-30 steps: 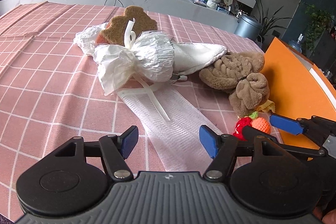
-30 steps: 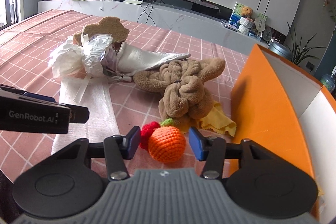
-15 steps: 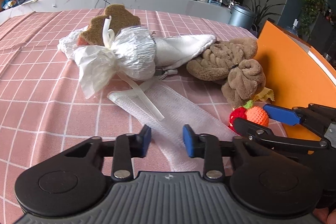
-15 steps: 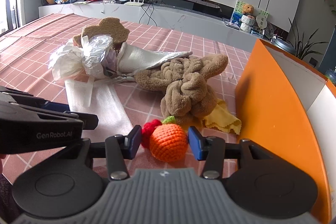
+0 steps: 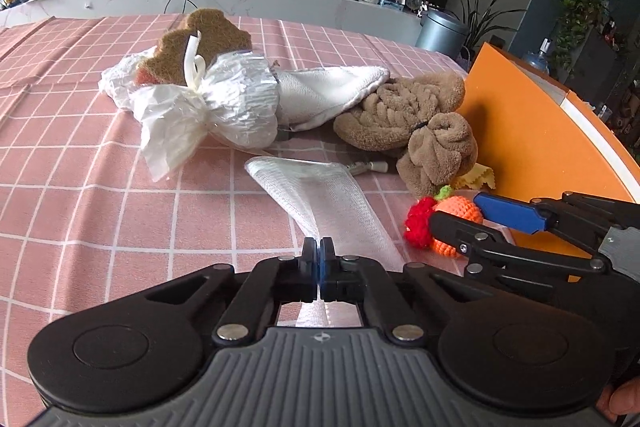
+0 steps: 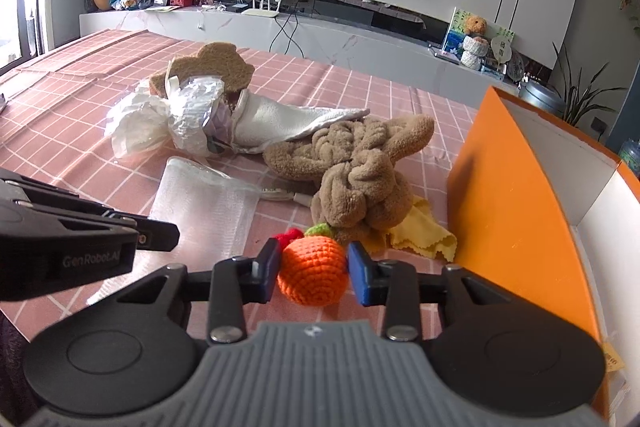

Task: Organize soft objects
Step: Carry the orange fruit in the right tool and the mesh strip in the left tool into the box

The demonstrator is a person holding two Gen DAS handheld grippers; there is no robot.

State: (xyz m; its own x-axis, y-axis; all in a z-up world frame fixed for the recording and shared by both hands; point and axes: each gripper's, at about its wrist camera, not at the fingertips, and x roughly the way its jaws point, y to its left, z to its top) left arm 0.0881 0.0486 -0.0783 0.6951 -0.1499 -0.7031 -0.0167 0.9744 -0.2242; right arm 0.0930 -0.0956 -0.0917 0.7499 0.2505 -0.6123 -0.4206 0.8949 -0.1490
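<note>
- The left gripper (image 5: pixel 320 251) is pinching the near end of a white translucent mesh pouch (image 5: pixel 320 199) between its fully closed blue pads; the pouch is trailing away from the pads across the pink checked tablecloth (image 5: pixel 100 211).
- The right gripper (image 6: pixel 313 264) is squeezing a round orange crocheted fruit with a green leaf (image 6: pixel 313 274), one pad pressing on each side of it; a small red crocheted piece (image 6: pixel 288 235) is sitting against the fruit's far left side.
- Just beyond the fruit, a crumpled yellow cloth (image 6: pixel 424 233) is lying against the foot of a tall orange box with white inner walls (image 6: pixel 516 211), which is standing on the right.
- A knotted brown plush towel (image 6: pixel 356 167) is resting partly on the yellow cloth, between the pouch and the box.
- Farther back, a white fleece cloth (image 6: pixel 288 121) is touching the towel's far edge, and a crinkled white and silvery plastic bundle tied with a ribbon (image 6: pixel 172 121) is lying at its left end.
- A brown scalloped sponge pad (image 6: pixel 218 69) is propping up behind the bundle, farthest away on the cloth.
</note>
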